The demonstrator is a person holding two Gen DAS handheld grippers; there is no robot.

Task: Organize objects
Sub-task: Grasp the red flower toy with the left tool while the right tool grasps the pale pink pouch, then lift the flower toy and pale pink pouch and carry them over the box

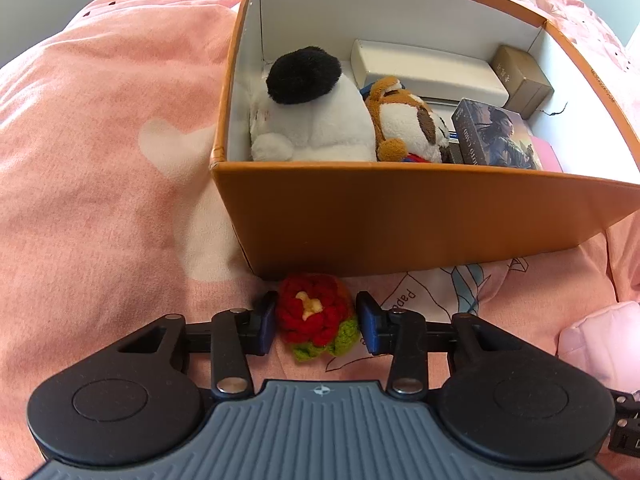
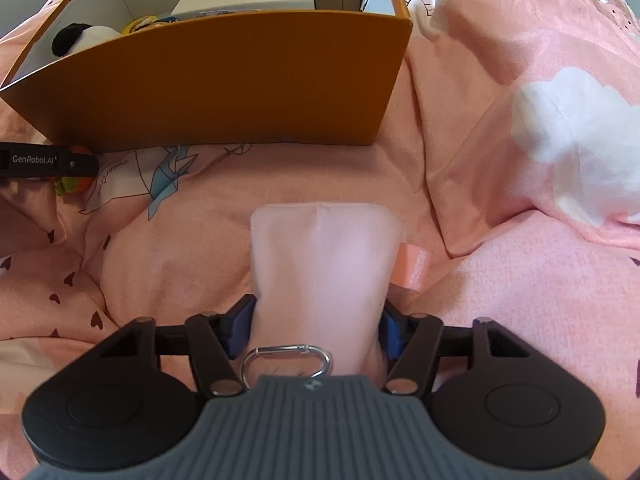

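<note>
Between the blue pads of the left gripper sits a crocheted flower, red with a yellow centre and a green fringe, lying on the pink bedspread. The left pad touches the yarn; the right pad stands just beside it, and I cannot tell whether it presses. Just beyond the fingertips rises the near wall of the orange box. Inside it, a white plush with a black tuft leans against a brown-and-white plush dog. Farther right in the box lie a dark picture-printed carton with writing too small to read, a long white case and a small gold box.

Over on the other side, the right gripper has its fingers closed against both flanks of a pale pink pouch, which stretches forward from the pads across the bedspread. A silver carabiner lies near the gripper body. To the left of the fingers, a black bar reads "GenRobot.AI". Printed on the bedspread beside it is an origami crane drawing with partly legible, upside-down lettering.
</note>
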